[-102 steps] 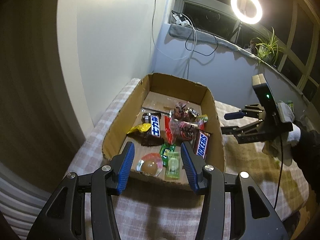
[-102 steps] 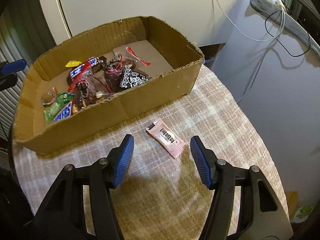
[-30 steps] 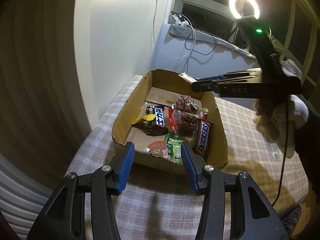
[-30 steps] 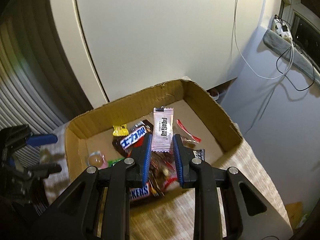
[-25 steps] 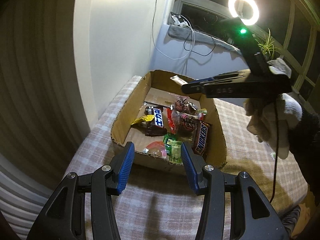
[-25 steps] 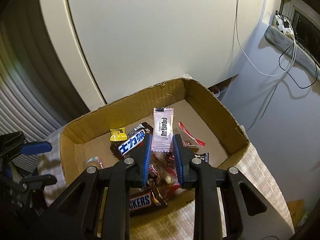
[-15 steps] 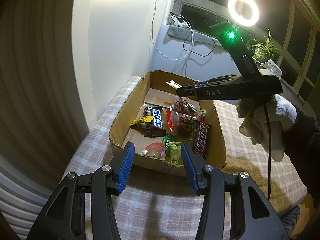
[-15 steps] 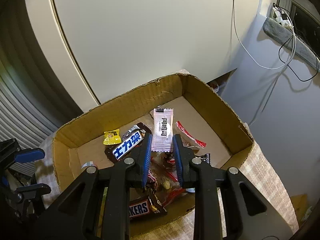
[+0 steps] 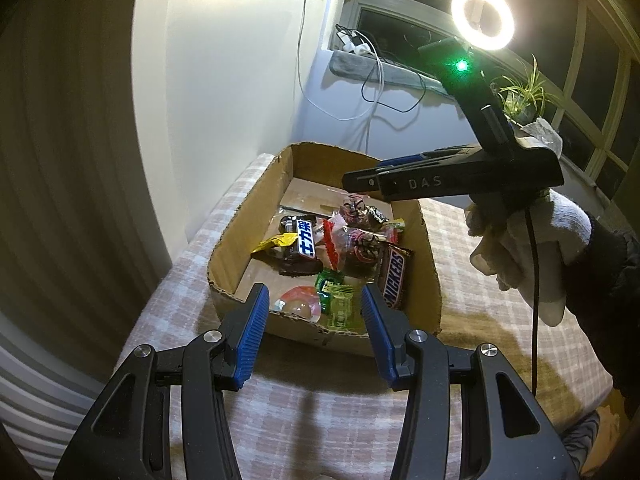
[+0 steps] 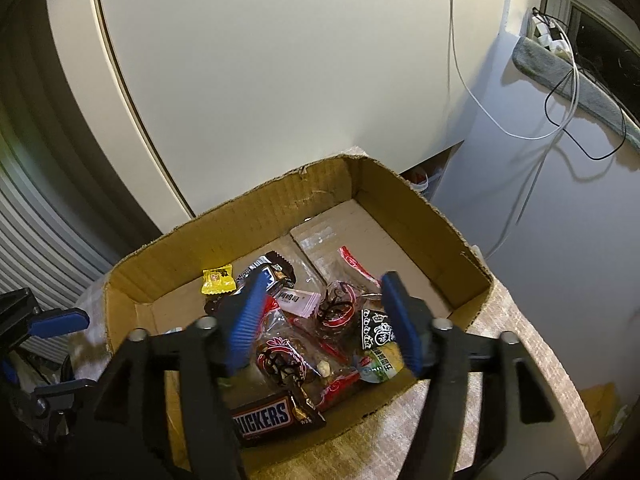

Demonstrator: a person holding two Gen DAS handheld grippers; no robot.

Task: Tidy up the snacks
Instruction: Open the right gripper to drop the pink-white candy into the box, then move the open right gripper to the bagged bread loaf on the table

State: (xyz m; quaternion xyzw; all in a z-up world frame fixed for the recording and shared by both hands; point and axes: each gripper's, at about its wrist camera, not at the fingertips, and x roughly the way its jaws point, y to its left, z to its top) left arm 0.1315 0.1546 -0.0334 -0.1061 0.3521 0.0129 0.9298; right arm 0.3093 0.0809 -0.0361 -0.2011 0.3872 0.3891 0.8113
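An open cardboard box point(image 10: 416, 216) stands on a checked tablecloth and holds several wrapped snacks. The pale pink sachet point(image 10: 298, 302) lies on the pile inside, between a blue-label chocolate bar and red-patterned packets. A Snickers bar point(image 10: 266, 416) lies at the near side. My right gripper point(image 10: 324, 316) is open and empty, hovering above the box. In the left wrist view it point(image 9: 360, 180) reaches over the box point(image 9: 248, 216) from the right. My left gripper point(image 9: 312, 328) is open and empty, just before the box's near wall.
The checked tablecloth point(image 9: 320, 420) covers a small table by a white wall. A ring light point(image 9: 482, 16), a potted plant point(image 9: 524, 92) and cables on a window ledge stand behind. The table edge drops off at left.
My right gripper has opened and let go of the pink sachet, which now lies on the snacks in the box. The left gripper has stayed put.
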